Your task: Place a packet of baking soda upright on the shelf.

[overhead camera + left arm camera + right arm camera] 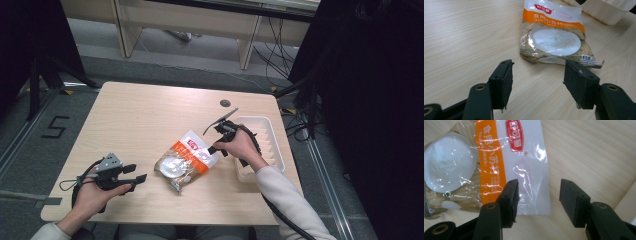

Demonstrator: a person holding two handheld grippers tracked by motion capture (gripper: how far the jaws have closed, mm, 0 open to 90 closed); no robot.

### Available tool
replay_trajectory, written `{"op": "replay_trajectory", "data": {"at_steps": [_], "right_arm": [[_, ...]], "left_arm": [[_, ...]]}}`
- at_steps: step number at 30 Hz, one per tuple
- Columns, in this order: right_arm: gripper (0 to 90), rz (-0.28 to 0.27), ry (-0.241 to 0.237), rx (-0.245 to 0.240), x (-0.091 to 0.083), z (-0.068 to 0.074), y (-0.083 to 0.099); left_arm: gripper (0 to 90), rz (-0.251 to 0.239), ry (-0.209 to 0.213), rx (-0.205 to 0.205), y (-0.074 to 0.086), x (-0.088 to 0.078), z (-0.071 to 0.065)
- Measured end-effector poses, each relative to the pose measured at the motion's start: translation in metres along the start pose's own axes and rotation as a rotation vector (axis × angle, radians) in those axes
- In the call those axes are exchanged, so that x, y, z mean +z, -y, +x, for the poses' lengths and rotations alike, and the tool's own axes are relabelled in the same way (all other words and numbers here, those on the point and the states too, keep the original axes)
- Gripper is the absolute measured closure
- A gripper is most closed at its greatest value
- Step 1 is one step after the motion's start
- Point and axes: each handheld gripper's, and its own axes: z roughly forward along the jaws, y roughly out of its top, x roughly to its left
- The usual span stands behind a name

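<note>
**Both grippers open, packet lying flat between them**

A sealed packet (182, 161) of white powder, with an orange band and a red logo, lies flat on the wooden table (140, 120), a little right of the middle and tilted so that its clear top end points toward the far right. Just beside that end, to the right, sits a white plastic tray (267, 127) near the table's edge.

The right gripper (216, 148) hovers over the packet's top end, close by the tray. In the right gripper view its jaws stand wide apart: the left jaw is above the clear edge of the packet, the right jaw above bare wood, and nothing is pinched between them.

The left gripper (136, 173) rests in the person's hand near the front left of the table, well apart from the packet and pointing toward it. In the left gripper view its jaws are also spread wide with only tabletop between them, the packet's bottom edge lying just beyond the tips.
</note>
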Motion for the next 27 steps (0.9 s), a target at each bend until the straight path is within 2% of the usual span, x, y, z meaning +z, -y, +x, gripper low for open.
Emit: {"op": "replay_trajectory", "data": {"at_steps": [1,2,3,4,6,8,9,12,13,14,18,21,23,27], "right_arm": [[50.3,-0.005,-0.005,0.017,0.003,0.001,0.000],[50.3,0.017,-0.007,0.018,0.003,0.000,-0.001],[50.2,0.033,-0.005,0.052,0.004,0.003,-0.001],[49.9,0.031,-0.012,0.039,0.005,0.001,-0.001],[49.8,0.032,-0.008,0.049,0.007,0.001,-0.002],[49.8,0.047,-0.003,0.038,0.009,-0.001,-0.001],[49.8,0.043,-0.004,0.065,0.011,0.001,-0.001],[49.9,0.060,-0.013,0.062,0.014,0.001,-0.001],[49.9,0.064,-0.014,0.030,0.016,-0.001,0.000],[50.2,0.056,-0.012,0.028,0.018,-0.001,0.001],[51.7,0.080,-0.032,0.038,0.021,-0.001,0.001],[52.6,0.078,-0.039,0.024,0.022,-0.002,0.001],[54.4,0.096,-0.056,0.046,0.022,-0.001,0.001],[58.6,0.073,-0.065,0.045,0.019,0.000,0.001]], "left_arm": [[39.5,0.000,0.000,0.001,0.000,0.000,0.000],[39.5,0.000,0.000,0.001,0.000,0.000,0.000],[39.5,-0.002,0.001,0.011,0.000,0.000,0.000],[39.5,-0.006,0.001,0.005,0.000,0.000,0.000],[39.5,-0.010,0.003,0.003,0.000,0.000,0.000],[39.5,-0.006,0.001,-0.001,0.000,0.000,0.000],[39.5,-0.006,0.001,-0.001,0.000,0.000,0.000],[39.5,-0.005,0.000,0.010,0.000,0.000,0.000],[39.5,-0.005,0.001,0.009,0.000,0.000,0.000],[39.5,-0.005,0.000,0.009,0.000,0.000,0.000],[39.5,-0.003,0.003,0.000,0.000,0.000,-0.001],[39.5,-0.002,0.003,0.001,0.000,0.000,-0.001],[39.5,0.000,0.002,0.003,0.000,0.000,-0.001],[39.5,-0.004,0.004,0.002,0.000,0.000,-0.001]]}}
